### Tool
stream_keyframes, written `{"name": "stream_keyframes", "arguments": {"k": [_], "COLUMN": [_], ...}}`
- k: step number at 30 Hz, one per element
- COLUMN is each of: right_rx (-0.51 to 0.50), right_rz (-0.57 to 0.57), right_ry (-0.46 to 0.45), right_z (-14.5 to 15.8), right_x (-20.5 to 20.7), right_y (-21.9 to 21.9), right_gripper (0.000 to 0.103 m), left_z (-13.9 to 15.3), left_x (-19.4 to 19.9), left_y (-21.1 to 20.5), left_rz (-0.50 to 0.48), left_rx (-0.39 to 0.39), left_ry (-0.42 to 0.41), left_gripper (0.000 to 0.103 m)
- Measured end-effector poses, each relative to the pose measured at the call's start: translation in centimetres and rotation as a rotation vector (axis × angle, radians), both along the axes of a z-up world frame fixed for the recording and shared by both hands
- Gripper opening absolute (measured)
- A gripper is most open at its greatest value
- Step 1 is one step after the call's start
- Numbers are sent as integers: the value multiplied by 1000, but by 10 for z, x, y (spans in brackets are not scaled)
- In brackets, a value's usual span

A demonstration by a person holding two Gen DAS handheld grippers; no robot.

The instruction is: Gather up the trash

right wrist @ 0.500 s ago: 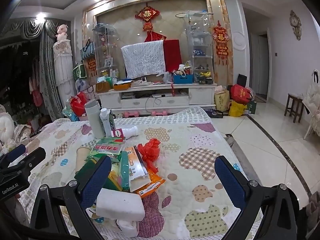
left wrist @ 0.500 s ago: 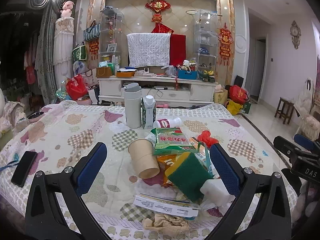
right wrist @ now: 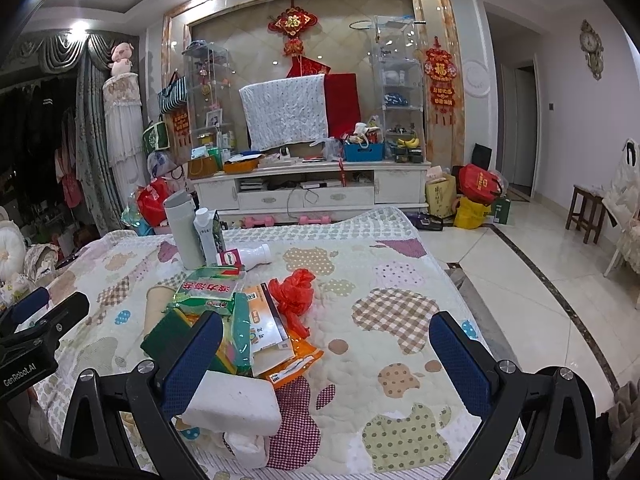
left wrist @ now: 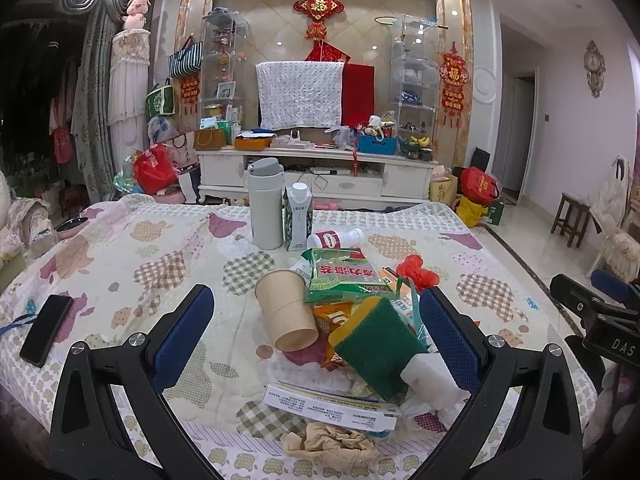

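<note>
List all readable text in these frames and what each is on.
"DAS": the right tongs' body, in the left wrist view.
"GenRobot.AI": the left tongs' body, in the right wrist view.
Green packet: large Chinese characters, not legible to me.
Leaflet, carton, bottle label, wall hangings: too small or blurred.

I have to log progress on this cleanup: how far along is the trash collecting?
Nothing looks collected yet. The paper cup, green snack bag, sponge, red plastic bag and crumpled paper all lie piled on the quilted table cover. Both the left tongs and right tongs are open and empty. No bin is visible; everything remains.
</note>
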State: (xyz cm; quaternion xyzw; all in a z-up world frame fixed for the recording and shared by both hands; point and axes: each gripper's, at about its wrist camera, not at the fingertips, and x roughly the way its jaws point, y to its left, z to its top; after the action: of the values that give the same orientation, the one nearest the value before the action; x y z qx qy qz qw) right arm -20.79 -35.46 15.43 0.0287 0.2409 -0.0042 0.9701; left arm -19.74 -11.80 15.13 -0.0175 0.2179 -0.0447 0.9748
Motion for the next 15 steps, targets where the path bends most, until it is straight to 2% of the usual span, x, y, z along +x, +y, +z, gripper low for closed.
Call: {"name": "stream_keyframes", "arguments": {"k": [4,6,15], "right_rx": [3,6,1], "right_rz": [-5,-6,-2], "right_ry": [6,-20,4], "right_z": [-3,-4,-5], "right_x": [0,-1,0], "right_y": [-1,-1,-1], "right_gripper": [102,102,102], "left_z": [-2,-3,-7], "left_x": [0,1,2], "left_y": [-1,-2,-3], "left_rz": [1,3,-5], "left_rx": [-6,-5,-6], "left_ry": [4,6,15], "left_gripper": [102,102,102]}}
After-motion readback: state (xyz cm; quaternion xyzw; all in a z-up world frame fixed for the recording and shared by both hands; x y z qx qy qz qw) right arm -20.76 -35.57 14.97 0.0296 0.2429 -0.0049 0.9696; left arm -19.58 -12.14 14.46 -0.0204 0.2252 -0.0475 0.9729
